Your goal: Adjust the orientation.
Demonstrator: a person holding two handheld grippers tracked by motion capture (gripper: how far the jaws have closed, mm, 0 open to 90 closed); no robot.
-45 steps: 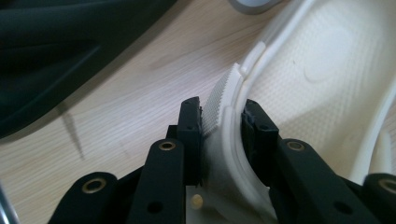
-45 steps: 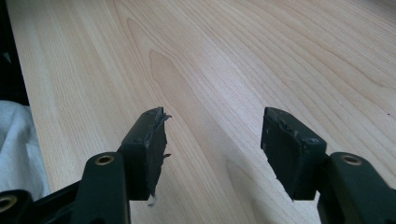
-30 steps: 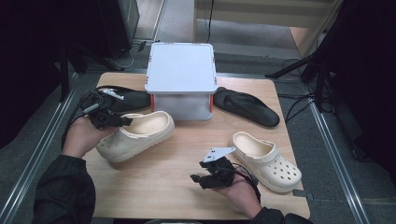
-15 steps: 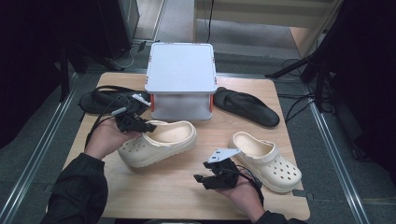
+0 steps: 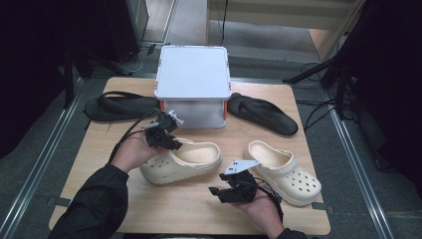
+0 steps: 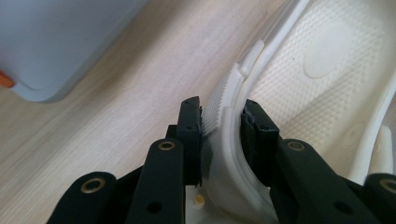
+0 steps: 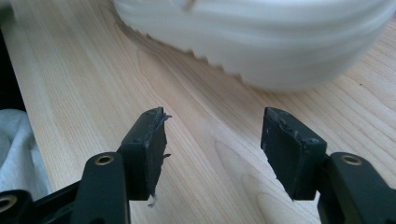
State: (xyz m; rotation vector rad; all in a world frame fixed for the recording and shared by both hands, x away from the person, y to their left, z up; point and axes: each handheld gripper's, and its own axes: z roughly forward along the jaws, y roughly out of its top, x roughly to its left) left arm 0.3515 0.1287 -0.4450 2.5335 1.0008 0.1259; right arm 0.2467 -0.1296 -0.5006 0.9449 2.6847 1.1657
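so, at the table's far left, about nine o'clock, a black flip-flop (image 5: 119, 106) lies flat on the wooden table (image 5: 99, 199). just inward of it the left gripper (image 5: 166, 141) has its jaws pinched on the heel rim of a cream clog (image 5: 186, 162); in the left gripper view the rim wall (image 6: 227, 126) sits clamped between the two pads, one inside the shoe and one outside. this clog lies at the table's centre, toe toward three o'clock. at twelve o'clock stands a grey box (image 5: 193, 79). toward six o'clock the right gripper (image 5: 225, 188) hangs with its jaws standing wide and nothing between them, just below the held clog's toe. a second cream clog (image 5: 283, 172) lies at four o'clock, and another flip-flop (image 5: 263, 114) at two o'clock.
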